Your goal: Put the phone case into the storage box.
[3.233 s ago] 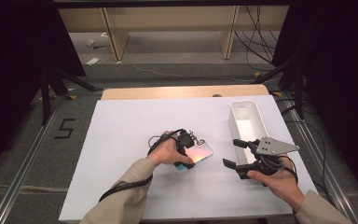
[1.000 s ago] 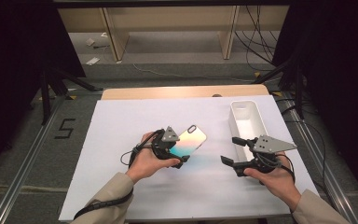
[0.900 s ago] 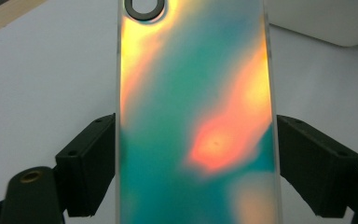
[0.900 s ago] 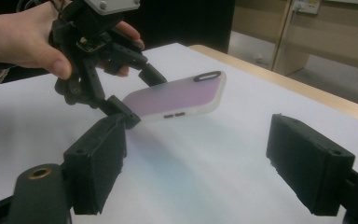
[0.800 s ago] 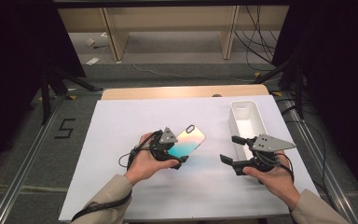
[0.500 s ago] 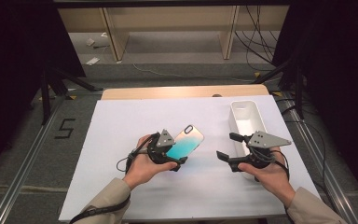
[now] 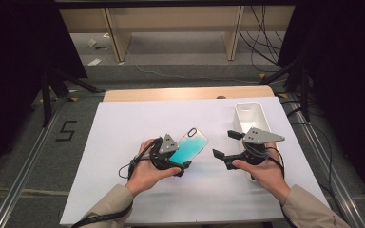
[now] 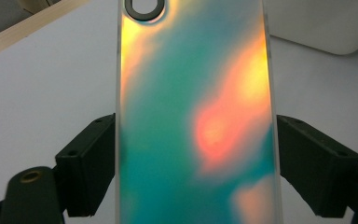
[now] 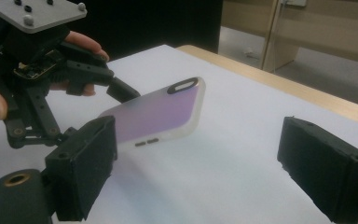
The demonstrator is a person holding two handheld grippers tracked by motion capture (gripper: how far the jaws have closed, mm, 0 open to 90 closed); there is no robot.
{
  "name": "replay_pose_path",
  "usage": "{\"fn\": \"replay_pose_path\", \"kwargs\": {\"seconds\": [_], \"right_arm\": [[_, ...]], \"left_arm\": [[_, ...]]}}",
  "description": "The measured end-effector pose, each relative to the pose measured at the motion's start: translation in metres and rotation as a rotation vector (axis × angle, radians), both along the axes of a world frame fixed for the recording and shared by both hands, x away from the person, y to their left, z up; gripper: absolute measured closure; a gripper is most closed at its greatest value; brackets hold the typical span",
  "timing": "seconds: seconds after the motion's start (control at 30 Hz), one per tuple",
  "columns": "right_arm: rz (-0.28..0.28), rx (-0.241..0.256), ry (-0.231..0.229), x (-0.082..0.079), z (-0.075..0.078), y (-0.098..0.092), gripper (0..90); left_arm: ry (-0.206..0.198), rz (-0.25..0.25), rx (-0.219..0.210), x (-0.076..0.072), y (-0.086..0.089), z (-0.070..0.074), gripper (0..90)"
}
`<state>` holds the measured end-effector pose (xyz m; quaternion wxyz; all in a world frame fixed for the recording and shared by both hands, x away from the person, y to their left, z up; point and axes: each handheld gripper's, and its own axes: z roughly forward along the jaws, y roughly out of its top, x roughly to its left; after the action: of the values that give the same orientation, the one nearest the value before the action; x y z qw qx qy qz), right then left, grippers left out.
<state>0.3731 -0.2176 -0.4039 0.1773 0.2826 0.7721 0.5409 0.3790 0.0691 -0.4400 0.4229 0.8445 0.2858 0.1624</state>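
Nearest, bottom of the high view: two forearms in tan sleeves come in over the white table [image 7: 123, 123].

Left gripper [image 7: 177, 159]: jaws clamped on the long edges of a phone case [image 7: 188, 146], gripping its lower end. The case is lifted clear of the table, tilted, camera cutout end pointing away and up toward the right. In the left gripper view the case [image 8: 196, 116] runs straight up between the two jaws, iridescent teal and orange, both jaws touching its sides.

Right gripper [image 7: 226, 148]: jaws spread wide, holding nothing, aimed left at the case. In the right gripper view the case [image 9: 161, 114] hangs in front, near the left jaw and not yet between the pair; the left gripper [image 9: 93, 86] holds it from behind.

Farther right: white bin [image 7: 251, 114], upright near the table's far right edge, just beyond the right hand. Appears empty.

Judgement: the case is picked up and being presented in the air; likely a handover to the right gripper, or carriage to the bin. Next move calls for the right jaws to come around the free end squarely and close before the left lets go. Smooth case, edge grip: slip risk.
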Motion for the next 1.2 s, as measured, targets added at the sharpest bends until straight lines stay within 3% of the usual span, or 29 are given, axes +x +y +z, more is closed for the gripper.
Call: {"fn": "replay_pose_path", "kwargs": {"seconds": [0.5,1.2], "right_arm": [[-0.005,0.0,0.032,0.019,-0.001,0.024,13.4],[-0.017,0.001,0.081,0.043,-0.01,0.041,15.9]], "left_arm": [[-0.02,-0.002,-0.006,-0.005,-0.003,-0.001,16.7],[-0.026,-0.023,0.0,-0.01,-0.01,-0.004,16.7]]}}
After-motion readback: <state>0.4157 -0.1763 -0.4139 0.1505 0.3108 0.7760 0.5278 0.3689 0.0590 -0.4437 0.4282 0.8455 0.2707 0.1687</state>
